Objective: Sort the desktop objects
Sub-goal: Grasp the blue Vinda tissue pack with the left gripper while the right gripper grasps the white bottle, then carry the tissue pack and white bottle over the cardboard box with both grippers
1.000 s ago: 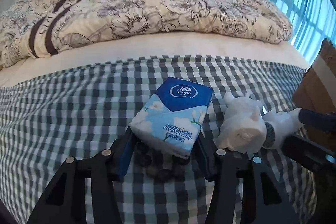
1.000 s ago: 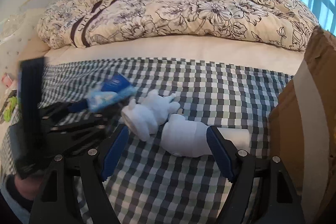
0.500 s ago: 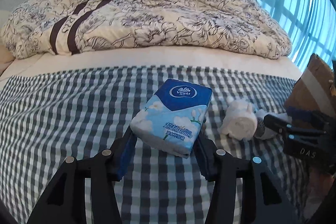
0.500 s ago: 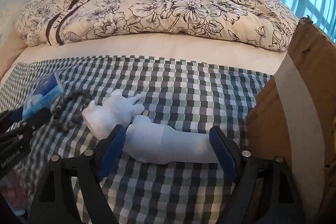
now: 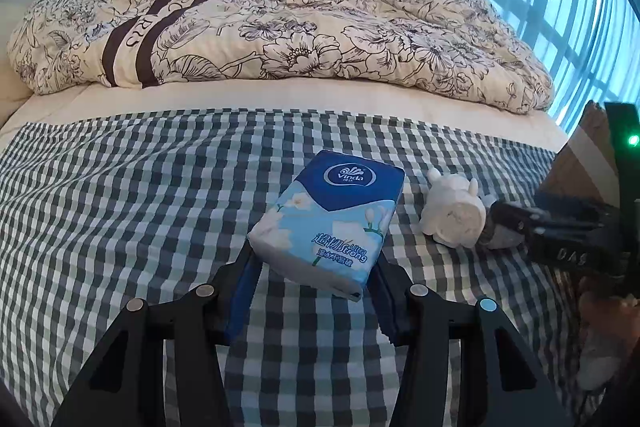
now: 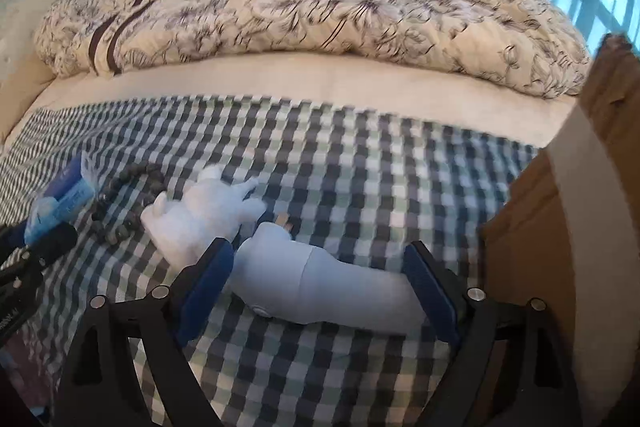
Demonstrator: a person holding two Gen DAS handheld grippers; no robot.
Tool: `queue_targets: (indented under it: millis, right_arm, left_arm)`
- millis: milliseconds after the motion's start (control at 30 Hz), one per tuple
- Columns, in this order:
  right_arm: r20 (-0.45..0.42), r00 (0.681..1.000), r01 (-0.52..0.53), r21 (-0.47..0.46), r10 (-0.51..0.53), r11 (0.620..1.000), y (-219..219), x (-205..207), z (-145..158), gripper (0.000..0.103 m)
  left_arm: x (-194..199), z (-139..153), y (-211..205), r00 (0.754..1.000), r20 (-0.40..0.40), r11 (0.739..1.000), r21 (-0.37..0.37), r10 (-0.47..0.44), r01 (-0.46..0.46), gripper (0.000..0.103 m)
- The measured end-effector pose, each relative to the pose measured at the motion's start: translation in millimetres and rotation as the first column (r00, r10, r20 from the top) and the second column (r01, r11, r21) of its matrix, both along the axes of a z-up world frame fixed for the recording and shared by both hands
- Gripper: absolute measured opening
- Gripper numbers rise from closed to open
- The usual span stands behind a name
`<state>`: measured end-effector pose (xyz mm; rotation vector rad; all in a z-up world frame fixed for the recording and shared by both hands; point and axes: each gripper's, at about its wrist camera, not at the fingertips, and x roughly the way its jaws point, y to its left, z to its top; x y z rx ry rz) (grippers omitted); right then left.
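Observation:
In the left wrist view my left gripper [image 5: 314, 263] is shut on a blue Vinda tissue pack [image 5: 332, 215], holding it above the checked cloth [image 5: 120, 211]. A white plush toy [image 5: 452, 219] lies to its right, with my right gripper [image 5: 520, 223] just beyond. The right wrist view shows my right gripper [image 6: 316, 267] shut on a white bottle [image 6: 320, 283] that lies crosswise, with a blue pad at each end. The plush toy [image 6: 200, 215] lies just ahead and to the left of the bottle. A dark bead bracelet [image 6: 120, 211] rests on the cloth between the toy and the tissue pack [image 6: 64, 195].
A brown cardboard box [image 6: 560, 227] stands close on the right, beside the right gripper. A rumpled floral duvet [image 5: 300, 27] is piled across the back of the bed. A window with blue light [image 5: 560, 7] fills the far right.
The left gripper lifted the tissue pack off the bead bracelet and drew back to the left. The right gripper moved in around the white bottle and shut on its ends.

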<state>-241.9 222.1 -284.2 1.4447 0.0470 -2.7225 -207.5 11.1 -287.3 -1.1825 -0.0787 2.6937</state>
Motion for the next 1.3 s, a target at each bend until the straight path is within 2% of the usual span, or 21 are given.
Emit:
queue_targets:
  millis: [33,67,133,233,267,300,333,633,800,1300]
  right_arm:
    - [0.086,0.996,0.011,-0.033,-0.008,0.999,1,-5,-13,0.092]
    - [0.135,0.991,0.020,-0.017,-0.018,1.000,1,-8,-24,0.093]
    - [0.059,0.998,0.016,0.026,-0.017,1.000,-3,-2,-25,0.094]
    - [0.022,0.999,0.040,-0.013,-0.039,0.999,3,3,-26,0.089]
    - [0.012,0.999,0.044,-0.019,-0.043,0.999,4,4,-25,0.074]
    - [-0.001,0.999,0.047,-0.022,-0.047,0.999,6,6,-23,0.051]
    - [-0.011,0.999,0.050,-0.021,-0.050,0.999,7,7,-20,0.048]
    - [-0.017,1.000,-0.013,-0.032,0.013,0.999,-6,25,-7,0.047]
    - [-0.070,0.997,-0.038,-0.063,0.033,0.997,-16,47,20,0.047]
    - [-0.269,0.961,-0.104,-0.121,0.068,0.987,-24,122,150,0.047]
  left_arm:
    - [1,1,0,1.000,-0.001,1.000,0.006,0.003,-0.003,0.052]
    - [1,2,0,1.000,-0.003,1.000,0.011,0.005,-0.005,0.052]
    - [2,4,0,1.000,-0.008,1.000,0.017,0.007,-0.007,0.052]
    - [3,9,-1,1.000,-0.017,1.000,0.010,0.003,-0.003,0.052]
    - [3,10,-3,1.000,-0.019,1.000,0.010,0.003,-0.003,0.052]
    - [3,11,-4,1.000,-0.020,1.000,0.011,0.003,-0.003,0.052]
    - [3,11,-5,1.000,-0.022,1.000,0.012,0.006,-0.005,0.052]
    - [13,27,-6,0.999,-0.039,1.000,0.021,0.009,-0.008,0.052]
    - [24,47,-11,0.998,-0.067,1.000,0.021,0.019,-0.017,0.052]
    - [92,144,-14,0.978,-0.195,0.997,0.032,0.079,-0.074,0.052]
